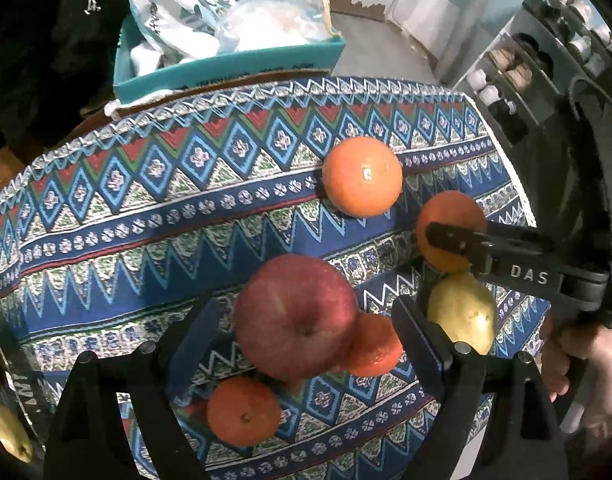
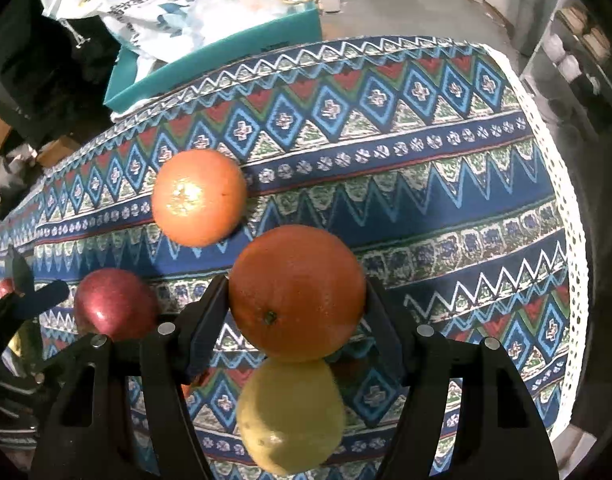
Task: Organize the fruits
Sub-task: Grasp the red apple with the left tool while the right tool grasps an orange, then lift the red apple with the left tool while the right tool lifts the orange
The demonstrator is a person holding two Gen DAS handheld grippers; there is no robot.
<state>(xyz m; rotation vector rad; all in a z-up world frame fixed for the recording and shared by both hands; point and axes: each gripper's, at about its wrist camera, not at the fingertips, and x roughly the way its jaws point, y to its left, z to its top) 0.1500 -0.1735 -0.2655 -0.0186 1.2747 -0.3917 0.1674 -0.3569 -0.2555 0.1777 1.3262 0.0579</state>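
Your right gripper (image 2: 296, 304) squeezes the orange (image 2: 297, 292) at the middle of the frame. It is round and slippery, so hold its widest part. Your left gripper (image 1: 302, 326) is opening around the heavy red apple (image 1: 296, 316), not pressing.

Grey floor (image 1: 377, 52), teal box (image 1: 230, 68) of bags, white shelf rack (image 1: 521, 68) behind patterned tablecloth (image 1: 146, 208).
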